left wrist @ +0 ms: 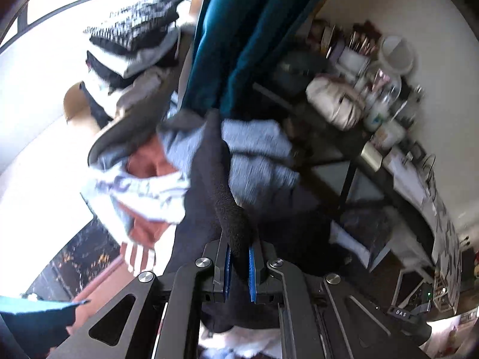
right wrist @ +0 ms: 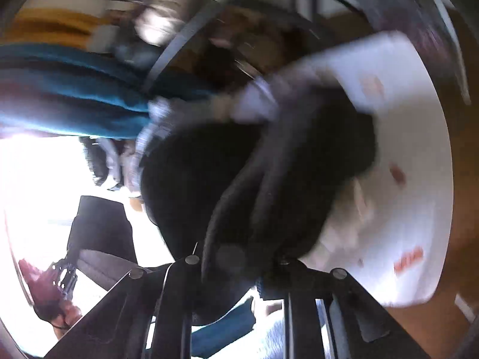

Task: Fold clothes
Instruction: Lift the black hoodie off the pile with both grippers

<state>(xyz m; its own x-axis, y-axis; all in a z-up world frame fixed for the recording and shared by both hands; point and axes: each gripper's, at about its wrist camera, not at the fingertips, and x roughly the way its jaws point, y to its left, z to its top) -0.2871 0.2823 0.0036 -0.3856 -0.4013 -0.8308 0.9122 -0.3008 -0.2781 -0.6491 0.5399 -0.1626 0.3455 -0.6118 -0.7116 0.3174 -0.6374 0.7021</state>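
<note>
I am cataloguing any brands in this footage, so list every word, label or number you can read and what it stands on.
"DAS" - small tag on the dark strap at the lower right of the left wrist view.
Purple lettering on the white garment: too crumpled and blurred to read.
Orange-red marks on the white board: too blurred to read.
Labels on the shelf jars: too small and blurred.

Both wrist views close over dark garment [left wrist: 215, 161]
</note>
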